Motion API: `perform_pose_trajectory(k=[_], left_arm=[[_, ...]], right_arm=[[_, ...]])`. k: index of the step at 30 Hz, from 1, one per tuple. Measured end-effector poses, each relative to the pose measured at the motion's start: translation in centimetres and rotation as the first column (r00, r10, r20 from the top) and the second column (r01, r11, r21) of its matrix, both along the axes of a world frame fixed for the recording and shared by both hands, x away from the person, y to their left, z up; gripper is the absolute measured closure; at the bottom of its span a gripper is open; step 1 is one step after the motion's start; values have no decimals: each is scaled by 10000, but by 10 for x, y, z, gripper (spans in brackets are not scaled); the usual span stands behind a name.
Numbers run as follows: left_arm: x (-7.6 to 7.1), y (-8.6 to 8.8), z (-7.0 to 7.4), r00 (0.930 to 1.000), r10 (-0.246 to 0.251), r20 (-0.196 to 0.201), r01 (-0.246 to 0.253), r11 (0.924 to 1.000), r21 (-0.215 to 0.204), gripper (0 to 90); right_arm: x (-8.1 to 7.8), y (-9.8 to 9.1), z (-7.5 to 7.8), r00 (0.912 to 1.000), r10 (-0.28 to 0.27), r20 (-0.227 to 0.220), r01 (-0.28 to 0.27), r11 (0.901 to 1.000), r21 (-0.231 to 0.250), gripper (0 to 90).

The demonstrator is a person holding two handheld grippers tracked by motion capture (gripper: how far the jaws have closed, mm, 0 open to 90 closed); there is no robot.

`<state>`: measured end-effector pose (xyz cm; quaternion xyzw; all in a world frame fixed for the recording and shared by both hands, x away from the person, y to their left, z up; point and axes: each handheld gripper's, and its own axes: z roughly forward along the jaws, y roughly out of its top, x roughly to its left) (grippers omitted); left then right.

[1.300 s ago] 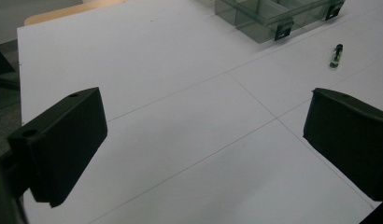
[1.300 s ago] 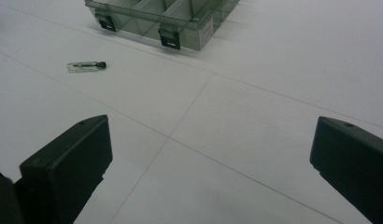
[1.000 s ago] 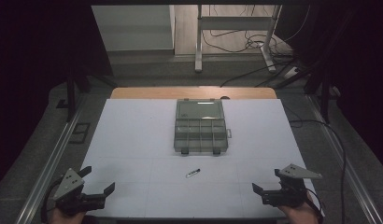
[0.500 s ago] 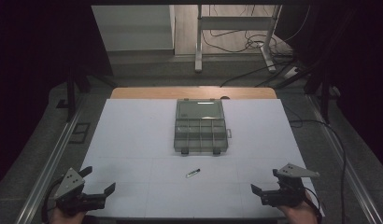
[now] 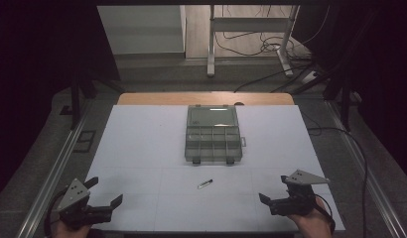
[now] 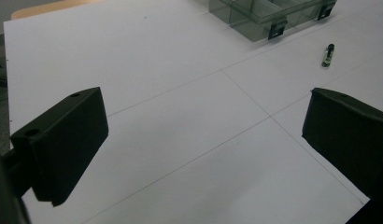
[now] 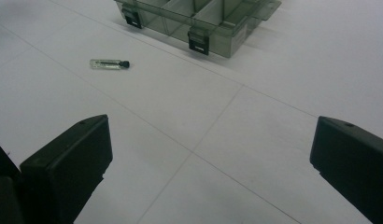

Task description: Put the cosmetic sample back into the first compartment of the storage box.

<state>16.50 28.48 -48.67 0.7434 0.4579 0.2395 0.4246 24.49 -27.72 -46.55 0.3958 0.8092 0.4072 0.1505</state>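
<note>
Vial [image 7: 109, 64]: small, clear, dark cap, lying flat.

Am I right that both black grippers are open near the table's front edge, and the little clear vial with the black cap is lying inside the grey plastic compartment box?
Not quite. The small clear vial with the black cap lies on the white table, in front of the grey plastic compartment box and apart from it, as the high view shows. The rest holds: the left gripper and right gripper are open near the front edge.
</note>
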Motion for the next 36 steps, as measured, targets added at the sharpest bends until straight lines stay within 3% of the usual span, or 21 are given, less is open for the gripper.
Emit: perform_pose_trajectory(k=[7,24,29,36], left_arm=[[0,-1,0,10000,-7,-21,7,10000,38,10],[0,-1,0,10000,-11,-28,11,10000,48,12],[0,-1,0,10000,-10,-33,10,10000,60,12],[0,-1,0,10000,-5,-45,5,10000,59,12]], right_arm=[[3,7,0,9996,259,-118,-257,9995,179,0],[14,25,0,9941,1028,-350,-1027,9947,40,0],[19,34,1,9894,1297,-652,-1287,9915,185,0],[26,41,3,9886,1391,-574,-1381,9902,206,0]])
